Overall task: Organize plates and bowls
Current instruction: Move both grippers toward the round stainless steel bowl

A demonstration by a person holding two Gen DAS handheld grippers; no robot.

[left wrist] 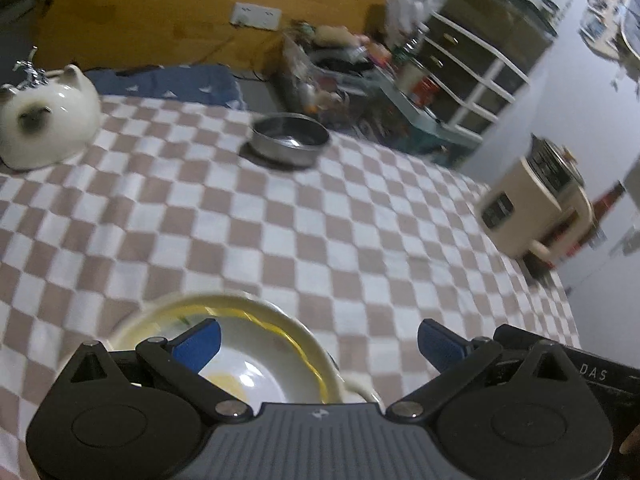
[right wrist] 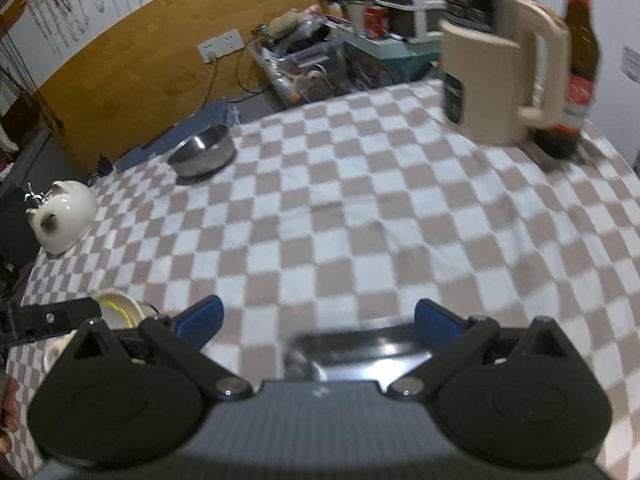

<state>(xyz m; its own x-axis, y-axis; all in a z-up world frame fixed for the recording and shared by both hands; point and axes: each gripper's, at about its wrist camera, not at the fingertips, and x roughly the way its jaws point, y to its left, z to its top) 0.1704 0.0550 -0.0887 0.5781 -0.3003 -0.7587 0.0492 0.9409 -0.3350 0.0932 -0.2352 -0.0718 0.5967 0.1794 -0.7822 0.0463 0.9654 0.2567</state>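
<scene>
Both grippers are spread wide: left gripper point(left wrist: 319, 344) over the yellow-rimmed bowl point(left wrist: 256, 356), right gripper point(right wrist: 318, 324) above the steel tray point(right wrist: 356, 354). Nothing's grabbed yet; a rim pinch is probably needed next.

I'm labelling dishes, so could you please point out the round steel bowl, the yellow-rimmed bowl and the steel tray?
round steel bowl point(left wrist: 289, 141): left wrist view, side wall.
yellow-rimmed bowl point(left wrist: 256, 364): left wrist view, inner surface.
steel tray point(right wrist: 360, 354): right wrist view, inner floor.
</scene>
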